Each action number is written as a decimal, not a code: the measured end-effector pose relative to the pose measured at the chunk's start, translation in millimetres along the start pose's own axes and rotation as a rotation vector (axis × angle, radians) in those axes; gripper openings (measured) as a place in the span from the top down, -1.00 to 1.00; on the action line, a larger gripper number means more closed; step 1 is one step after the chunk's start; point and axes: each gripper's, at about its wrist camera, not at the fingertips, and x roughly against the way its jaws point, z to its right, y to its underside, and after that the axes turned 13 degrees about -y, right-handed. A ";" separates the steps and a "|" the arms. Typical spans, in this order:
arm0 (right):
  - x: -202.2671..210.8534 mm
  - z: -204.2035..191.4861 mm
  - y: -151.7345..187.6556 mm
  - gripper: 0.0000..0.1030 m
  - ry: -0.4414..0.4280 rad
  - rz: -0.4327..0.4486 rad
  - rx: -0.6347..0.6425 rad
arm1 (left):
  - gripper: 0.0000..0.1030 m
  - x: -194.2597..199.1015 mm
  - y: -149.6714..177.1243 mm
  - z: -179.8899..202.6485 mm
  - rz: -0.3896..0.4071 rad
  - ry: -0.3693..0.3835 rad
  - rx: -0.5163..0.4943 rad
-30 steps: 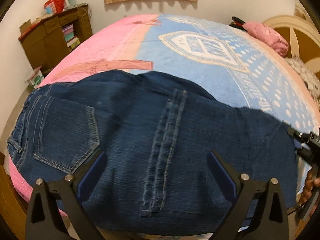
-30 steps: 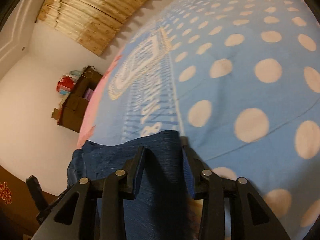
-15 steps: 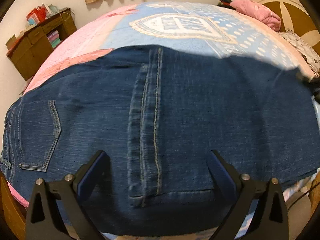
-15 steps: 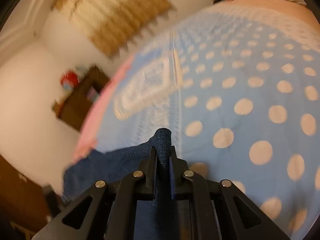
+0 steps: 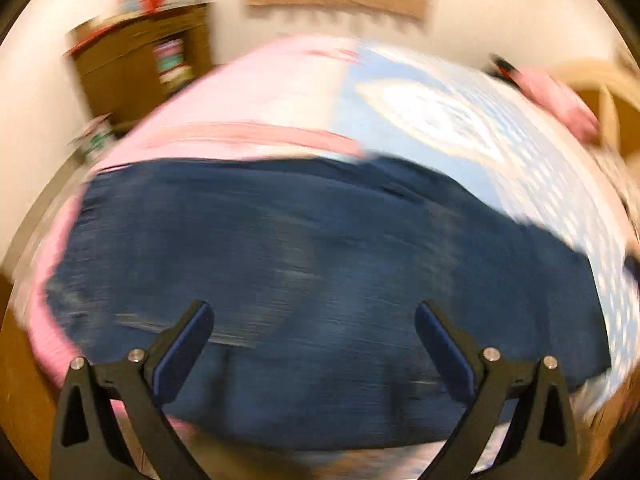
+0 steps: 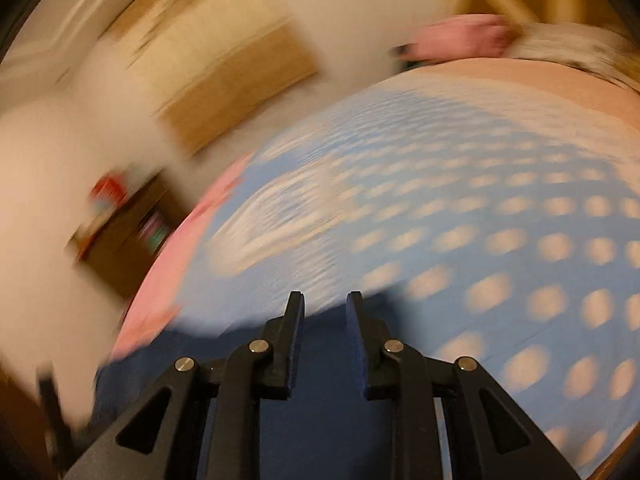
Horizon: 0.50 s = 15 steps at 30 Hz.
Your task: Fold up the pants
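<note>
Now the right gripper (image 6: 323,312) has let go: half a second ago its fingers were pinched on a raised ridge of the pants (image 5: 320,288), and at this moment they stand slightly apart with nothing between them, the dark denim lying flat beneath and at 6 o'clock in the right wrist view. The left gripper (image 5: 314,344) stays wide apart, holding nothing, hovering over the near edge of the denim as it did a second ago. Both views are smeared with motion, so seams and pockets that read clearly earlier cannot be made out.

The pants lie spread across the bed (image 5: 460,128), on its pink and blue dotted cover, filling the lower half of the left wrist view from 9 o'clock to 3 o'clock; the wooden cabinet (image 5: 140,60) sits at 11 o'clock against the wall.

Judging from the release, one fold or a straightening pull seems finished and the cloth has been laid down. A further fold likely needs a fresh grip on an edge.
</note>
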 end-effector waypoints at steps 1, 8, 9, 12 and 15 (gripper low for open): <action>-16.2 -27.5 13.8 0.55 -0.061 -0.066 0.063 | -1.00 -0.3 -3.2 -25.4 -0.001 -0.036 0.052; -122.3 -134.7 99.6 0.55 -0.116 -0.266 0.274 | -1.00 -9.1 5.0 -152.9 -0.015 -0.259 0.261; -132.9 -142.3 111.4 0.55 -0.119 -0.293 0.292 | -1.00 -10.3 10.4 -166.2 -0.022 -0.275 0.283; -140.3 -162.8 155.0 0.27 -0.105 -0.320 0.404 | -1.00 -21.9 24.9 -194.5 -0.056 -0.307 0.327; -135.2 -166.2 157.2 0.25 -0.120 -0.389 0.385 | -1.00 -35.4 31.8 -196.6 -0.081 -0.295 0.368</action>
